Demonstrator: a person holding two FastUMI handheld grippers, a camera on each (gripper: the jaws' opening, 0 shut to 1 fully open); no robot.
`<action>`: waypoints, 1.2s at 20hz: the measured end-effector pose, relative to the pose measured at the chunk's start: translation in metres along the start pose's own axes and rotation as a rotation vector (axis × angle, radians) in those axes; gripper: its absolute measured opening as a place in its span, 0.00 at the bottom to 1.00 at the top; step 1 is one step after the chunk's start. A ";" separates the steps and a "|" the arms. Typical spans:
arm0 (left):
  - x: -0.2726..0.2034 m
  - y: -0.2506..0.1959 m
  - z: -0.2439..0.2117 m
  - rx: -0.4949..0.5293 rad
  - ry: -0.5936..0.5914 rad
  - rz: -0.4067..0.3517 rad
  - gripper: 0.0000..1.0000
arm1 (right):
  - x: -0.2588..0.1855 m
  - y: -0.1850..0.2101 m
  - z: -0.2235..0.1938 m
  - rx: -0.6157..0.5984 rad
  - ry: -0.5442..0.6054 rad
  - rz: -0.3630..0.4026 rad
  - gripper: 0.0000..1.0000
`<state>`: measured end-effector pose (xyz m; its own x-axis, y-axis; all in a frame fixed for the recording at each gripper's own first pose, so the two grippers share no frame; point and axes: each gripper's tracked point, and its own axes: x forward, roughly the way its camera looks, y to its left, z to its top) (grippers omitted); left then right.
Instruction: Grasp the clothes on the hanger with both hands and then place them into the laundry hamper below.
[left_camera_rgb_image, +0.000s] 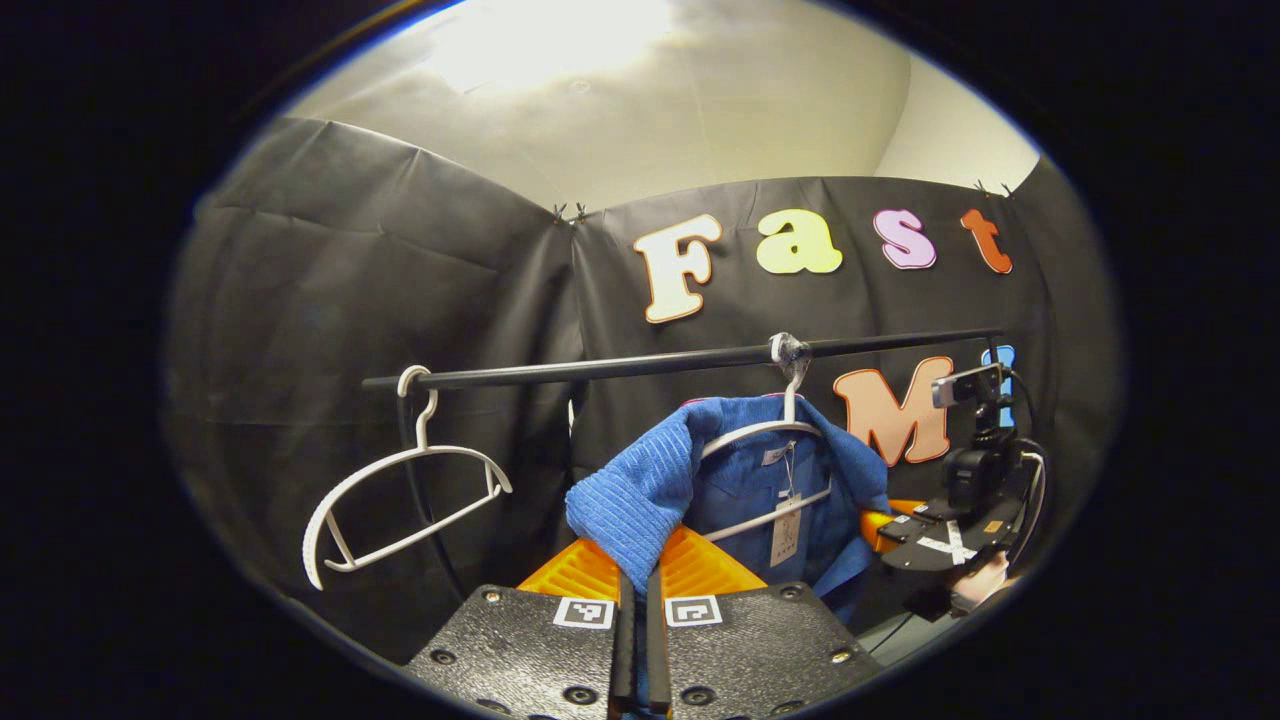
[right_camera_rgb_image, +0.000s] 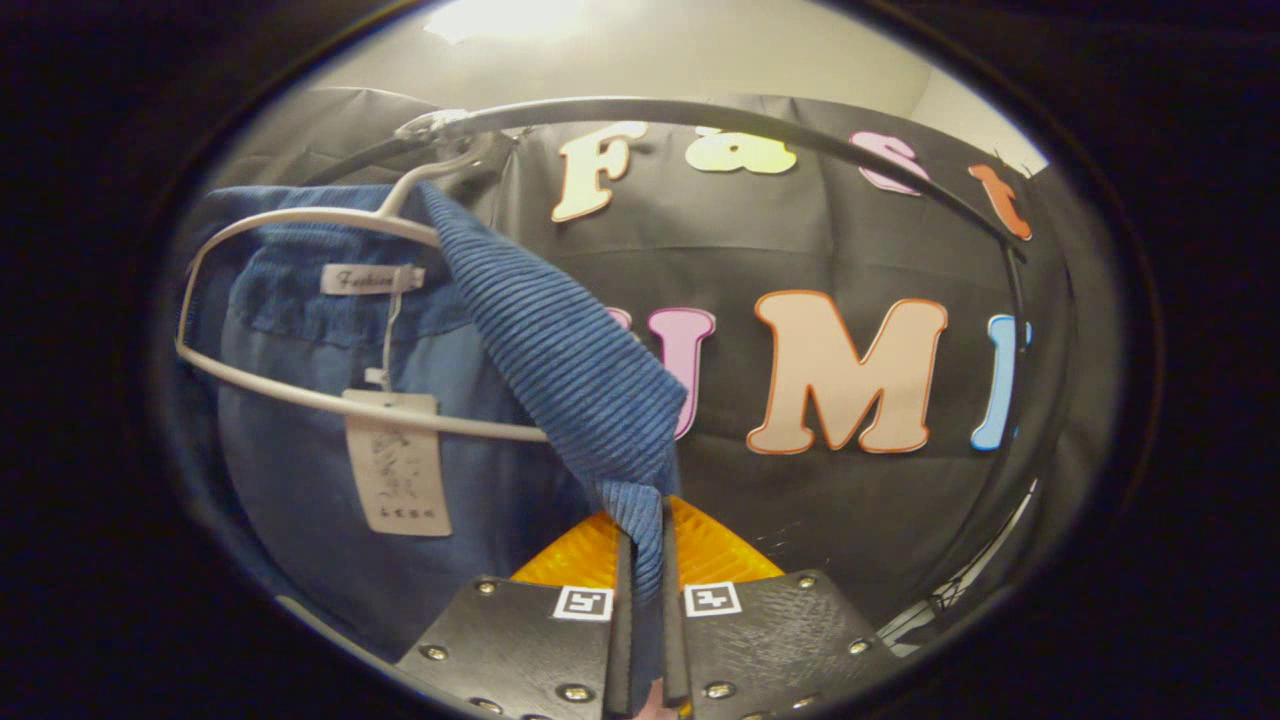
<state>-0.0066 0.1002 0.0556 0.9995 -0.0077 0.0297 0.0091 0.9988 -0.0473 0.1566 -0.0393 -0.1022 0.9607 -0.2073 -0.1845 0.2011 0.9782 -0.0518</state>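
A blue ribbed garment (left_camera_rgb_image: 740, 480) hangs on a white hanger (left_camera_rgb_image: 765, 432) hooked over a black rail (left_camera_rgb_image: 640, 365), the landmark here. The garment sits below the rail toward its right end in the left gripper view, draped over both hanger shoulders, with a paper tag (left_camera_rgb_image: 787, 530) dangling at its middle. A second, empty white hanger (left_camera_rgb_image: 405, 500) hangs below the rail's left end, well apart from the garment.

The left hand-held gripper (left_camera_rgb_image: 640, 600) is clenched on the garment's left shoulder: a fold of ribbed cloth runs down into the narrow slot between its orange-backed fingers (left_camera_rgb_image: 575, 572), which press on it from both sides. The cloth there is pulled out and away from the hanger, probably so the shoulder can slip off the hanger's arm.

The right hand-held gripper (right_camera_rgb_image: 641, 590) grasps the other shoulder in the same way. In the right gripper view a taut band of ribbed cloth slants down from the hanger's hook, below the rail (right_camera_rgb_image: 700, 110), and ends pinched between its two closed fingers (right_camera_rgb_image: 720, 555). The hanger (right_camera_rgb_image: 300, 225) and the tag (right_camera_rgb_image: 395, 460) lie to the left of that band.

Both hand-held grippers point upward at the rail from below it, one on each side of the hanger. In the left gripper view the right one (left_camera_rgb_image: 955, 530) shows just beside the garment's far edge, with a bit of the holding hand (left_camera_rgb_image: 985, 580) beneath.

The garment has not yet come off the hanger. The laundry hamper cannot be made out.
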 end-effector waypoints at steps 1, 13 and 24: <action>-0.002 0.004 0.002 0.009 -0.001 0.008 0.05 | 0.003 -0.009 0.006 -0.006 -0.018 -0.018 0.12; -0.002 0.040 0.027 0.072 -0.034 0.107 0.03 | 0.036 -0.052 0.075 0.033 -0.203 -0.095 0.12; 0.027 0.090 -0.024 -0.001 0.042 0.168 0.05 | 0.058 -0.049 0.079 0.012 -0.228 -0.074 0.12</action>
<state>0.0217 0.1884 0.0280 0.9873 0.1575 -0.0205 -0.1584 0.9862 -0.0487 0.2179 -0.0983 -0.0333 0.9613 -0.2716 0.0455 0.2736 0.9608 -0.0450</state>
